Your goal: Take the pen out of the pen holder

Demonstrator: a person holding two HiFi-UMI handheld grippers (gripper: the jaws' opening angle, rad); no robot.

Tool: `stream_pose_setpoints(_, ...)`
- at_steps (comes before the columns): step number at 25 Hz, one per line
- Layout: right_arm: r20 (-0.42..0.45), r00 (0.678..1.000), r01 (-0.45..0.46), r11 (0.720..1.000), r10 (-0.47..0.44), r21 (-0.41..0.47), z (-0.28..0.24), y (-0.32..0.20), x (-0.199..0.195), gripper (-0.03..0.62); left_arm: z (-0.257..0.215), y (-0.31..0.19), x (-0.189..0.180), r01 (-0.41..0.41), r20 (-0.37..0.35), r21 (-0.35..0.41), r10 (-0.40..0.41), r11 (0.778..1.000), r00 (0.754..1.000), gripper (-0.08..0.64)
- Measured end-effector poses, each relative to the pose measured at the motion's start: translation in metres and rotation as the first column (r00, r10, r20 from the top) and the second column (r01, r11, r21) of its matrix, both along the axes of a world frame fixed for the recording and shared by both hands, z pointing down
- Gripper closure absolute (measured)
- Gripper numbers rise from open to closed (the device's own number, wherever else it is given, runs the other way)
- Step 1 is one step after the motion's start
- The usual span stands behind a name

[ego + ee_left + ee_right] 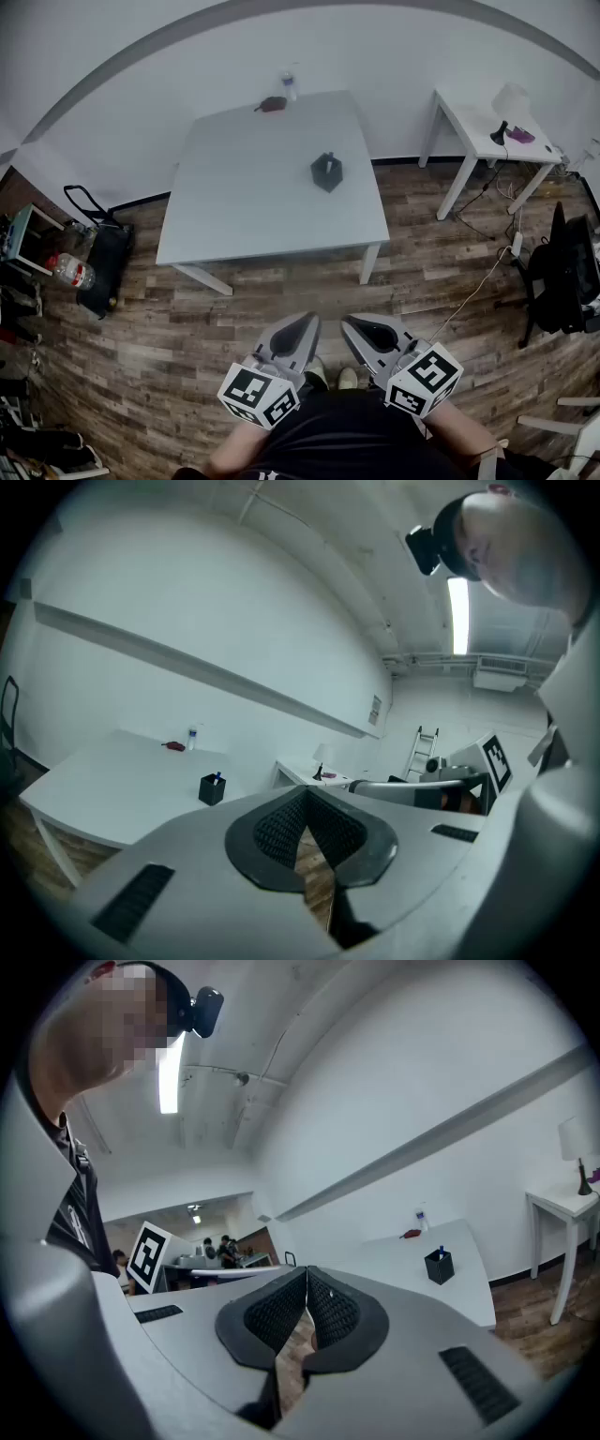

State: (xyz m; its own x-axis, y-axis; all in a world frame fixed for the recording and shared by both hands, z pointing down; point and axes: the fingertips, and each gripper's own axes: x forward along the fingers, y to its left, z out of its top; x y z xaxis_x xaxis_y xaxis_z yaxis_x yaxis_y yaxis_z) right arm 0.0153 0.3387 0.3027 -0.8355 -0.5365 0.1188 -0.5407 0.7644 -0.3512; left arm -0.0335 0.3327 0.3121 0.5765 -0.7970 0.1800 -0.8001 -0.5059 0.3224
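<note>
A small black pen holder (326, 172) stands on the white table (244, 206), right of its middle. A blue-capped pen (217, 777) sticks up from it. The same holder (438, 1266) shows small in the right gripper view. Both grippers are held close to the person's body, far short of the table. My left gripper (294, 331) is shut, its ribbed pads (281, 825) meeting at the tips with nothing between them. My right gripper (371, 332) is likewise shut and holds nothing.
A clear bottle (289, 85) and a dark red object (273, 104) sit at the table's far edge. A smaller white side table (487, 131) with a lamp stands to the right. A black chair (565, 272) is at far right, bags and clutter (101, 262) at left on the wood floor.
</note>
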Motion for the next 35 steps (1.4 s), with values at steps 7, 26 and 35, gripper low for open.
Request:
stream_pose_setpoints(7,-0.015,1.000,-0.024,1.000,0.024,-0.017,0.009,-0.030,0.002,0.577,0.008,-0.031,0.003,-0.022,0.002,0.006,0.022,1.000,1.000,0.554)
stream_pose_setpoints(26,-0.062,0.985,-0.165,0.985,0.162,-0.046,0.015,-0.192,-0.048,0.577,0.027,-0.209,-0.036,-0.177,0.030,0.017,0.176,0.984,0.984,0.554)
stream_pose_setpoints(35,-0.052,0.978,-0.206,0.976,0.203,-0.067,0.015,-0.239,-0.039,0.577,0.037,-0.267,-0.034,-0.194,0.029,-0.014,0.194,0.981,0.981,0.554)
